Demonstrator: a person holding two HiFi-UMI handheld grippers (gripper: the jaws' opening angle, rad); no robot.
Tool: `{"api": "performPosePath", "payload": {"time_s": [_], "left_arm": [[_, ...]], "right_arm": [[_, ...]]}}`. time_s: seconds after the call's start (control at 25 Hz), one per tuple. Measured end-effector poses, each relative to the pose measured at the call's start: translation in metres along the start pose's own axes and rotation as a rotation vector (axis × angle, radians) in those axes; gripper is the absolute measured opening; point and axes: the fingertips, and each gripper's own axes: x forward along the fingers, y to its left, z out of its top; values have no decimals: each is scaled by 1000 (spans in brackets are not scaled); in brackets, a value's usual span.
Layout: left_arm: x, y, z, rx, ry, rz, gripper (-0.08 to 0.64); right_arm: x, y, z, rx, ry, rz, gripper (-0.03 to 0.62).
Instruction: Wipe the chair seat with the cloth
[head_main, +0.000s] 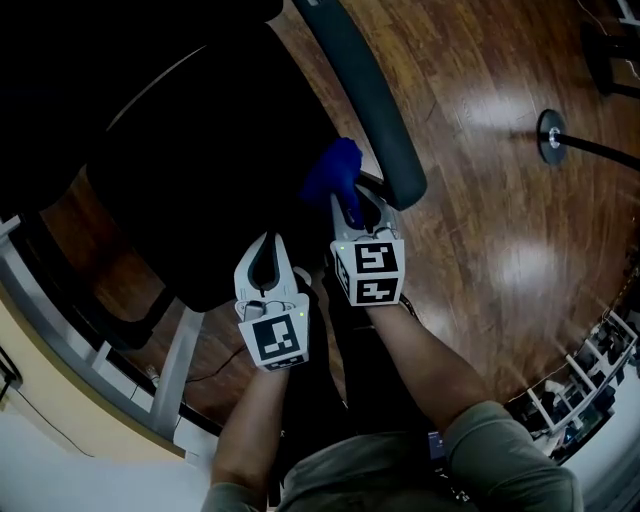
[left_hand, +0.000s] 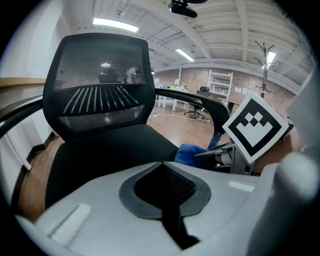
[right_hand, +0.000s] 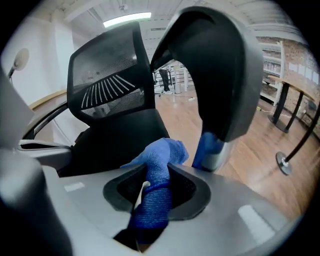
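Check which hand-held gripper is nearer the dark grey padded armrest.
Right: right hand-held gripper sits beside the armrest end; left hand-held gripper is farther, by the black chair seat.

In the head view the chair seat is so dark that its edges towards 9 and 12 o'clock melt into shadow. I see the cloth only as a bunch at 12 o'clock of the right gripper; the rest is buried between its jaws. At 4 o'clock the clutter on the racks is too small for me to name. In the left gripper view the right gripper covers the cloth's 3 o'clock side. In the right gripper view the armrest blocks the room behind it.
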Motion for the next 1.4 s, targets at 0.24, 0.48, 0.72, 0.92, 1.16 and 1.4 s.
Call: {"api": "performPosePath", "payload": {"time_s": [0.24, 0.48, 0.72, 0.92, 1.16, 1.4], "left_arm": [[2, -6, -4, -7, 10, 29, 5], [-14, 16, -1, -73, -19, 125, 5], [-59, 66, -11, -133, -55, 236, 5], [-113, 119, -43, -152, -42, 300, 5], [-171, 170, -92, -227, -40, 397, 5], [-212, 178, -148, -295, -2, 390, 5]], "right_arm": [[2, 1, -3, -1, 9, 36, 103], [0, 17, 11, -73, -6, 82, 103], [-5, 102, 30, -219, -41, 224, 103], [-16, 196, 13, -291, -49, 335, 103], [-29, 301, -38, -424, 4, 480, 103], [-42, 369, -108, -568, 85, 573, 104]]}}
